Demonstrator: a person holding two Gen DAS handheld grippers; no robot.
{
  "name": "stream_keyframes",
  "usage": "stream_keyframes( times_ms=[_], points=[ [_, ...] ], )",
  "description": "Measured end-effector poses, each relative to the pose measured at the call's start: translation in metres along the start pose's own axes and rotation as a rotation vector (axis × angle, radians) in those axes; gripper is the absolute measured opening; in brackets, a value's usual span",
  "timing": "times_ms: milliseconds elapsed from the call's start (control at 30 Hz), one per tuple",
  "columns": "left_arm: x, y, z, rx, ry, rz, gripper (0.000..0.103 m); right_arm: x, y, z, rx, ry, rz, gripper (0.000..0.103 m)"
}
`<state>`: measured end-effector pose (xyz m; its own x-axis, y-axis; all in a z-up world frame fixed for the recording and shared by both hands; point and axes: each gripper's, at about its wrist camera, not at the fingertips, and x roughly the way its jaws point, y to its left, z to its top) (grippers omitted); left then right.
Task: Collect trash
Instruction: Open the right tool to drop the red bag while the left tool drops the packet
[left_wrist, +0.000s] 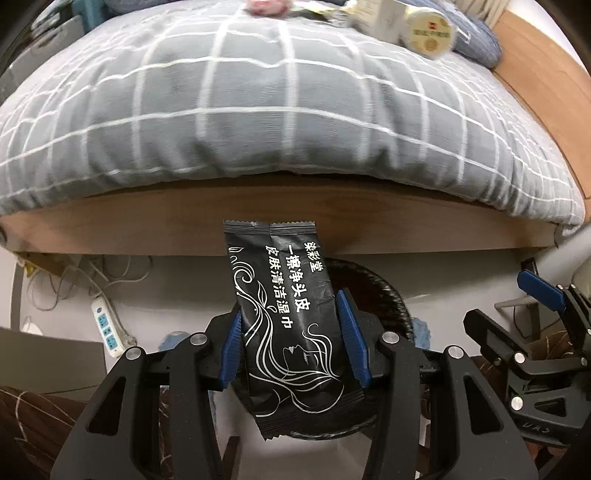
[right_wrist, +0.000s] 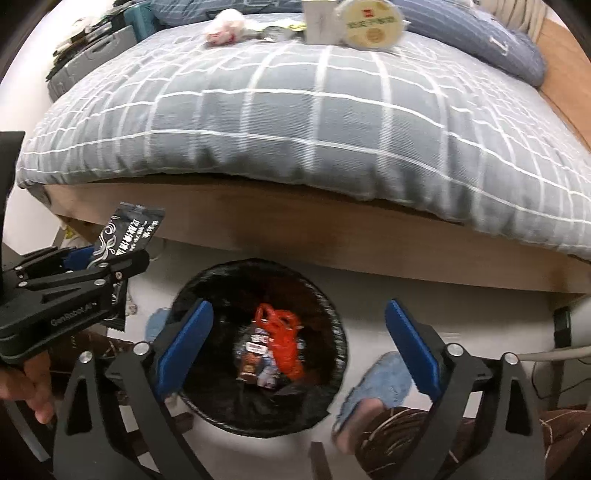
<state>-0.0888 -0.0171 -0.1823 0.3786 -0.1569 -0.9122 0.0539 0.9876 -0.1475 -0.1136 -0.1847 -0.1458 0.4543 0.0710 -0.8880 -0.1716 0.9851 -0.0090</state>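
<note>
My left gripper (left_wrist: 291, 332) is shut on a black wet-wipe packet (left_wrist: 286, 314) with white print, holding it above the black-lined trash bin (left_wrist: 391, 291). In the right wrist view the left gripper (right_wrist: 110, 258) with the packet (right_wrist: 127, 230) is left of the bin (right_wrist: 207, 391), which holds a red wrapper (right_wrist: 282, 336) and other trash. My right gripper (right_wrist: 299, 343) is open and empty over the bin; it also shows in the left wrist view (left_wrist: 539, 291). More trash lies far back on the bed: a pink-white crumpled wad (right_wrist: 225, 26), a white box (right_wrist: 319, 20) and a round lid (right_wrist: 371, 24).
A bed with a grey checked duvet (right_wrist: 295, 110) and wooden frame (right_wrist: 332, 229) stands behind the bin. A power strip (left_wrist: 107, 328) and cables lie on the floor to the left. A blue slipper (right_wrist: 384, 380) sits beside the bin. A blue pillow (right_wrist: 480, 44) lies at the far right.
</note>
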Motion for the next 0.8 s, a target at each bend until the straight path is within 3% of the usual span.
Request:
stream_keyframes(
  times_ms=[167, 533, 633, 800],
  points=[
    [0.005, -0.024, 0.0, 0.044, 0.007, -0.017, 0.047, -0.001, -0.034, -0.006, 0.065, 0.005, -0.03, 0.092],
    [0.014, -0.053, -0.003, 0.103, 0.019, -0.037, 0.047, -0.007, -0.059, -0.007, 0.158, 0.002, -0.049, 0.092],
    [0.01, -0.059, -0.005, 0.093, 0.011, -0.035, 0.051, -0.008, -0.058, -0.006, 0.154, -0.005, -0.055, 0.092],
    [0.004, -0.059, -0.003, 0.078, -0.01, -0.034, 0.068, -0.009, -0.054, -0.004, 0.145, -0.014, -0.056, 0.092]
  ],
)
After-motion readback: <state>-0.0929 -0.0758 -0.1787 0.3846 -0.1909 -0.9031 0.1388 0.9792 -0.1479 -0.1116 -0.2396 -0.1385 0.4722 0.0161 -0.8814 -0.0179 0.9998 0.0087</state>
